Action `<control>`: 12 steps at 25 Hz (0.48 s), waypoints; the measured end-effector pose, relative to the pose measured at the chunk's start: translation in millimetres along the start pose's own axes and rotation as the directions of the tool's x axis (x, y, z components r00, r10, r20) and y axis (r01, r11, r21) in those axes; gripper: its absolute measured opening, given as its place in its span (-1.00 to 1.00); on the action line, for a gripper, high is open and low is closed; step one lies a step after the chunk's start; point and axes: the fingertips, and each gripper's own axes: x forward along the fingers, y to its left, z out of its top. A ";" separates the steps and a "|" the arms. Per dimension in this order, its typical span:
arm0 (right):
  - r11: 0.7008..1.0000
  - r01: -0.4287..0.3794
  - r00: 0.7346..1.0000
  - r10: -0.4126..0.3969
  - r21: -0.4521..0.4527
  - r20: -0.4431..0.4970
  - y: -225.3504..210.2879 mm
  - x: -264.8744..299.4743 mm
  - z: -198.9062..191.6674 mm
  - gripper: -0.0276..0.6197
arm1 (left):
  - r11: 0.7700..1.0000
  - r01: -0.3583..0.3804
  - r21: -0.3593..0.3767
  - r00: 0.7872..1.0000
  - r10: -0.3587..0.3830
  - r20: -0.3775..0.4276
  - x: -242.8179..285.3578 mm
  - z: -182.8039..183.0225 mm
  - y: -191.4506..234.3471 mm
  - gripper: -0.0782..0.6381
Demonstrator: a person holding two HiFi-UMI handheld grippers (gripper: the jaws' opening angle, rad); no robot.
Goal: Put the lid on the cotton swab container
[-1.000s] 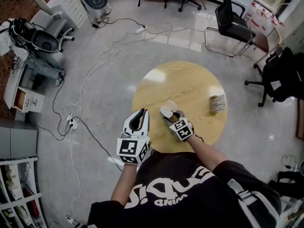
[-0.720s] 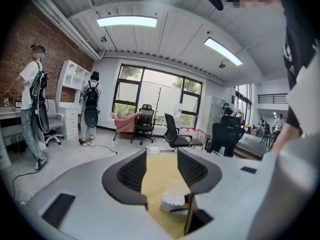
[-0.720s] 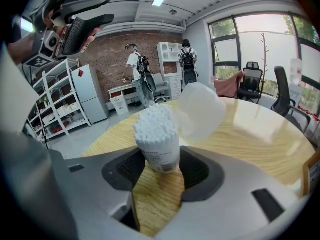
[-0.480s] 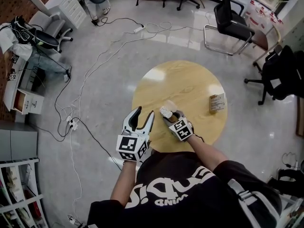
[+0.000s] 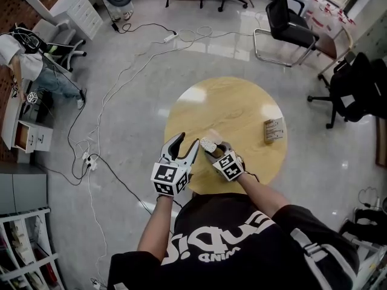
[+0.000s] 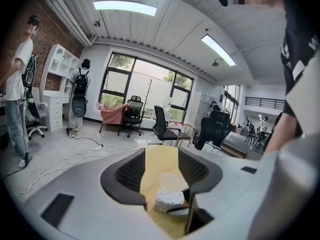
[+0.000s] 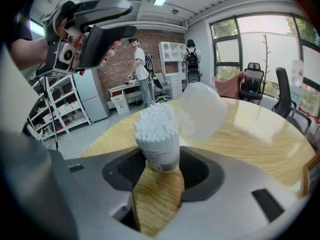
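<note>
The cotton swab container [image 7: 158,136], a small clear tub packed with white swabs, stands upright on the round wooden table [image 5: 242,104]; my right gripper [image 7: 159,166] is shut on its lower sides. The translucent lid [image 7: 201,109] lies on the table just behind the container, untouched. From the head view the container [image 5: 209,144] sits near the table's front edge, with the right gripper [image 5: 213,150] behind it. My left gripper [image 5: 187,141] hovers just left of it; its jaws have just been opening and stand open and empty. Between those jaws in the left gripper view [image 6: 161,159] I see the swabs [image 6: 168,200].
A small cardboard box [image 5: 274,130] lies at the table's right side. Office chairs [image 5: 289,23] stand beyond the table and cables [image 5: 121,71] run across the floor. People stand by the shelves [image 7: 141,66] along the brick wall.
The left gripper's jaws went from shut to wide open, and it moved right and down toward the container. The right gripper and container stayed put.
</note>
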 end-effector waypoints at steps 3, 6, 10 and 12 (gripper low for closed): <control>1.000 0.000 1.000 0.000 0.000 -0.002 -1.0 0.1 -0.3 -0.28 | 0.999 0.036 0.006 0.998 -0.036 -0.045 16.4 -13.5 -0.3 -0.24; 1.000 0.001 1.000 -0.001 -0.002 -0.002 -2.2 0.3 -0.4 -0.28 | 0.997 0.073 0.005 0.993 -0.072 -0.098 33.2 -31.8 -0.4 -0.24; 1.000 0.003 1.000 -0.003 -0.012 -0.012 -5.0 -1.6 -1.4 -0.28 | 0.993 0.116 0.000 0.985 -0.115 -0.126 53.1 -44.8 -2.9 -0.24; 1.000 0.003 1.000 -0.003 -0.012 -0.011 -4.5 -0.5 -0.9 -0.28 | 0.991 0.132 -0.003 0.981 -0.131 -0.142 62.0 -50.7 -2.0 -0.24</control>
